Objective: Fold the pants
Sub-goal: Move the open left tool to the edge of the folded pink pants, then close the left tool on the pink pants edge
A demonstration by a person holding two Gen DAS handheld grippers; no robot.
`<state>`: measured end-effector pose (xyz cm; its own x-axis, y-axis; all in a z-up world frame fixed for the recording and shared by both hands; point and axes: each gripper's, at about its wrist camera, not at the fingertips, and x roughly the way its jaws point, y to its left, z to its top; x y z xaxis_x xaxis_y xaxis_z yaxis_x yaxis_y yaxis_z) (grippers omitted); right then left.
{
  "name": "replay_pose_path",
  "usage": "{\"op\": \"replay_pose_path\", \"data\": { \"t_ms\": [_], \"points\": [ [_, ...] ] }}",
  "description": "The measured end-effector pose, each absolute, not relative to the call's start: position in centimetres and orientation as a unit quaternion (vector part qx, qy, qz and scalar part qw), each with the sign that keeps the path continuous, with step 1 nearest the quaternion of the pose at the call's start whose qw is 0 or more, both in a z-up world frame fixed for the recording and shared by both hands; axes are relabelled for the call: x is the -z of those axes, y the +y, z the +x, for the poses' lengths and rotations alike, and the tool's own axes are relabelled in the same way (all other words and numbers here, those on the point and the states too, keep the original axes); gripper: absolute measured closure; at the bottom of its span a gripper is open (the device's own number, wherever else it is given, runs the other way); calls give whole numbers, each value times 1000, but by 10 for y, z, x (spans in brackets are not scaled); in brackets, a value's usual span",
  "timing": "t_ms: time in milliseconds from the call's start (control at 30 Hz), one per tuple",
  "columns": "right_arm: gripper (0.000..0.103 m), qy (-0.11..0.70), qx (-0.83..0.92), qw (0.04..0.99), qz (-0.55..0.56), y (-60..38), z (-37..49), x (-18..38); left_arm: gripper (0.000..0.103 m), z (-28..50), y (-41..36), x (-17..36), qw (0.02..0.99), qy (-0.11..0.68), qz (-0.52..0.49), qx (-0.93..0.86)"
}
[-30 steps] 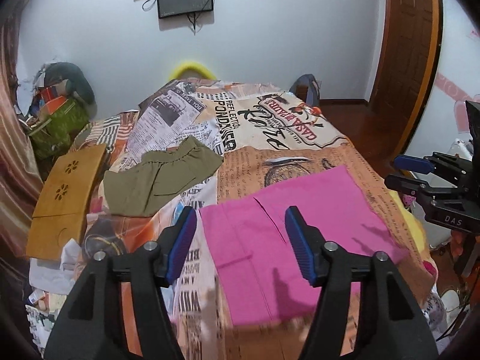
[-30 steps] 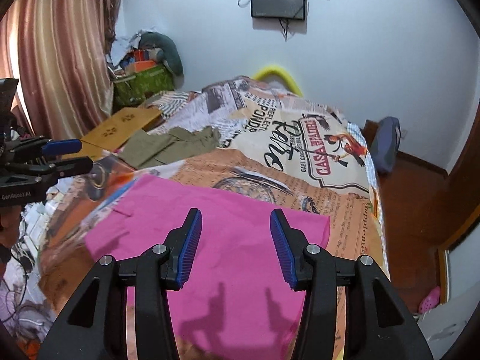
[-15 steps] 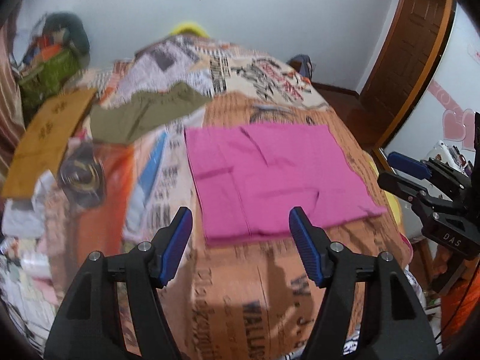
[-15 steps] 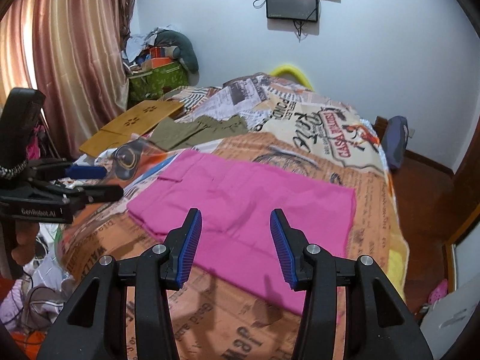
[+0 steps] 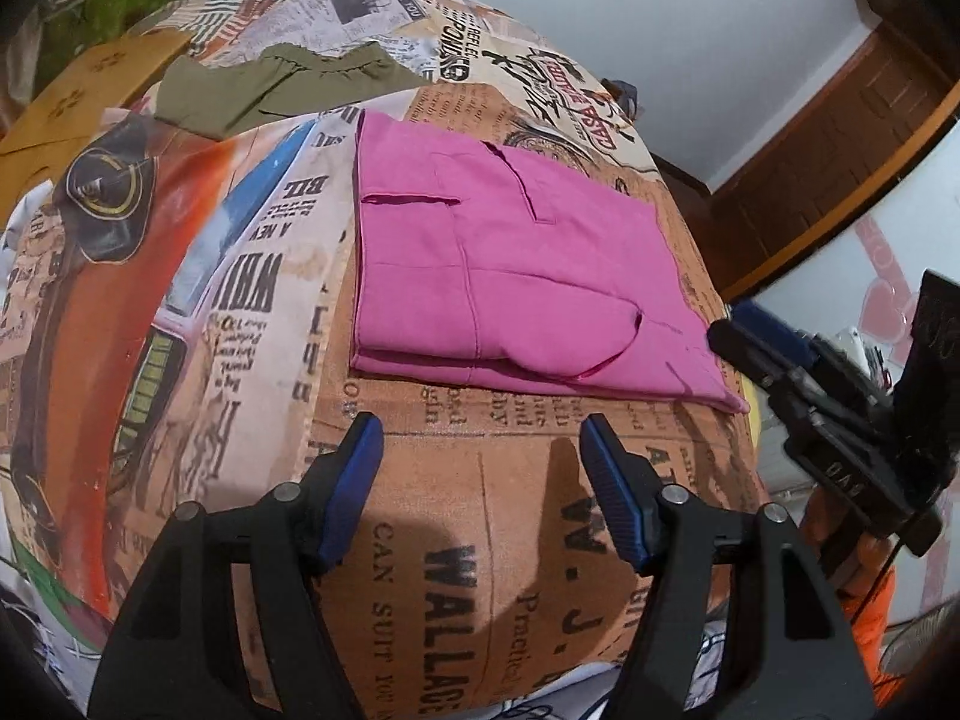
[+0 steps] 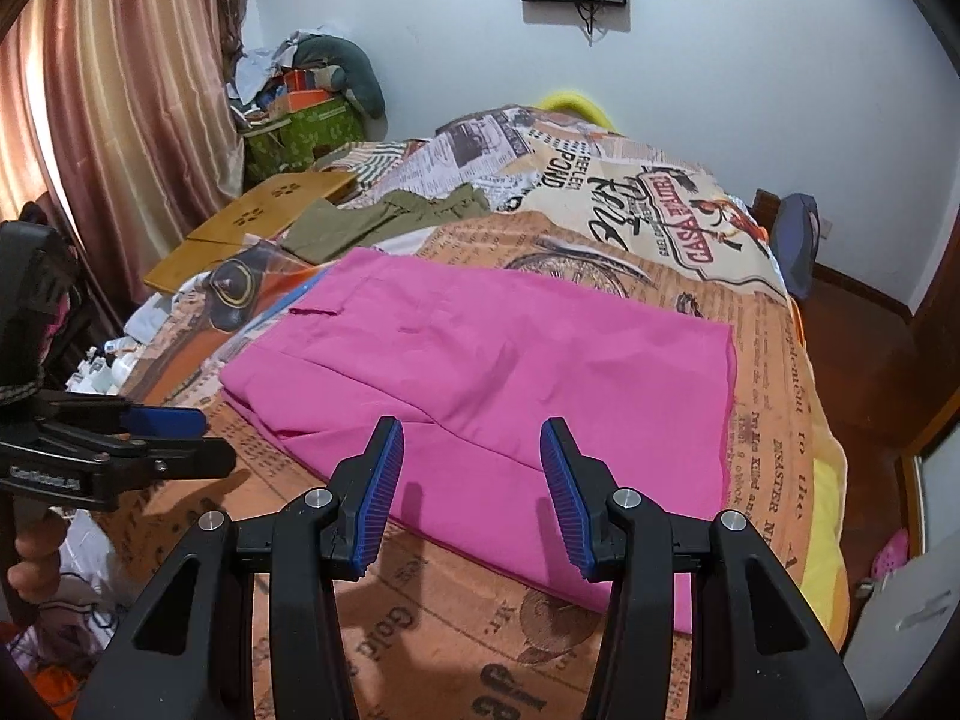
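Pink pants (image 5: pixel 516 276) lie folded on the bed (image 5: pixel 456 540). Left tool (image 5: pixel 483 468) and right tool (image 6: pixel 471 480) hover wide, holding nothing.

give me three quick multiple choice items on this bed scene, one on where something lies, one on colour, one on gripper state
1. Where do the olive pants lie relative to the pink pants?
A. on top of them
B. farther up the bed, apart
C. on the floor

2. What colour are the gripper pads?
A. blue
B. red
C. white

3. What state is the right gripper in?
A. shut on the pink pants
B. shut on nothing
C. open

Answers:
1 B, bedspread shows between the two garments.
2 A, both wrist views show ribbed blue pads.
3 C, its jaws stand wide apart, holding nothing; the left gripper is open too.
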<state>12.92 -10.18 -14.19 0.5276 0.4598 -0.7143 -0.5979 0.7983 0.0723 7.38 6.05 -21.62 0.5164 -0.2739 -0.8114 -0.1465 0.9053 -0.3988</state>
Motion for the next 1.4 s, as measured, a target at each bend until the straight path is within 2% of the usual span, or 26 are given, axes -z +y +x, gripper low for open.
{"op": "replay_pose_path", "data": {
  "t_ms": [467, 700, 767, 800, 833, 933, 1100, 1400],
  "points": [
    [56, 429, -303, 849, -61, -107, 151, 180, 28, 106, 97, 236, 792, 472, -379, 74],
    [56, 436, -314, 842, -41, -109, 152, 183, 29, 128, 96, 238, 792, 473, -382, 54],
    [56, 436, -316, 841, -40, -110, 151, 183, 40, 134, 95, 237, 798, 478, -366, 35],
    [56, 437, -317, 841, -38, -110, 151, 184, 51, 137, 94, 236, 802, 482, -353, 21],
    [56, 438, -318, 840, -36, -110, 152, 184, 58, 141, 93, 236, 806, 485, -340, 10],
    [56, 440, -319, 839, -31, -110, 152, 184, 71, 149, 89, 236, 813, 488, -319, -2],
    [56, 444, -316, 838, -32, -110, 153, 183, 78, 148, 75, 223, 841, 479, -252, -15],
    [56, 445, -334, 830, -42, -104, 137, 175, 79, 112, 72, 196, 881, 448, -144, -57]
  ]
}}
